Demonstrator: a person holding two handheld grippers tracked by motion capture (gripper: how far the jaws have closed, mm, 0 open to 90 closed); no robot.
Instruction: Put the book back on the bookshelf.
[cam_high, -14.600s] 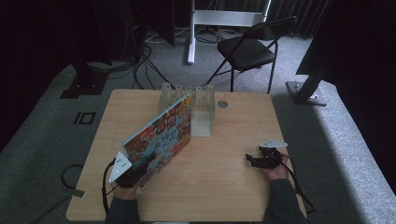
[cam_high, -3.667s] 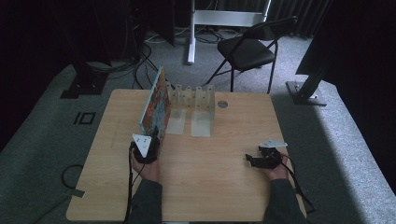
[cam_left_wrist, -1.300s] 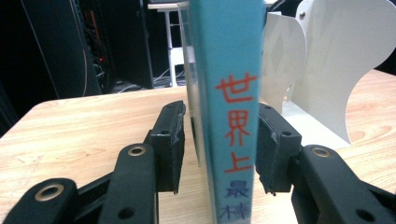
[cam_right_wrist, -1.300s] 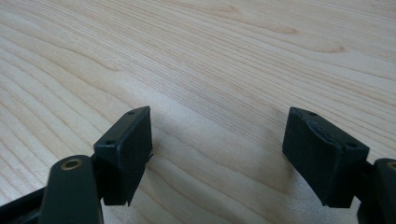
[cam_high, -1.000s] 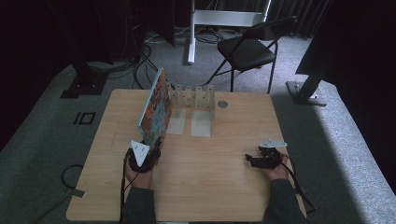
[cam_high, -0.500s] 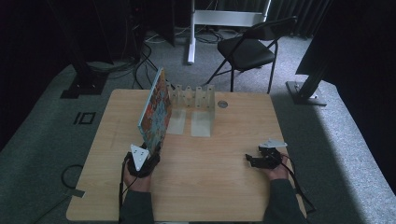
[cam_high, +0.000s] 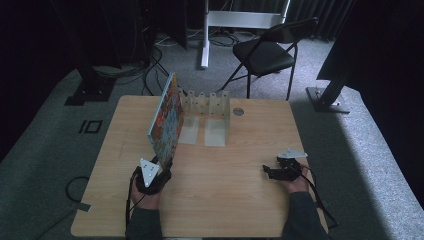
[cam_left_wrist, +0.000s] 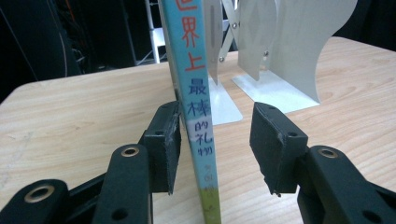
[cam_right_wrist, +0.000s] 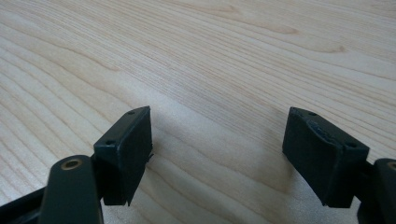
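With the book (cam_left_wrist: 198, 116) standing upright on the table (cam_high: 240, 200) against the bookend rack (cam_high: 210, 107), the left gripper (cam_left_wrist: 217, 140) is letting go, its jaws parted around the spine, and next should back straight off without tipping it, while the right gripper (cam_right_wrist: 219, 154) rests wide and empty.

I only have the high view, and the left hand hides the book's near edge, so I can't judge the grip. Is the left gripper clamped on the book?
Observer: No. In the left gripper view, the spine of the book stands between the jaws of the left gripper, with a clear gap to the jaw at that view's right.
Operator: And the other jaw?
Observer: It sits right beside the cover. I cannot tell whether it touches.
Operator: Is the right gripper holding anything?
Observer: No. The right gripper is open, with bare table between its jaws.
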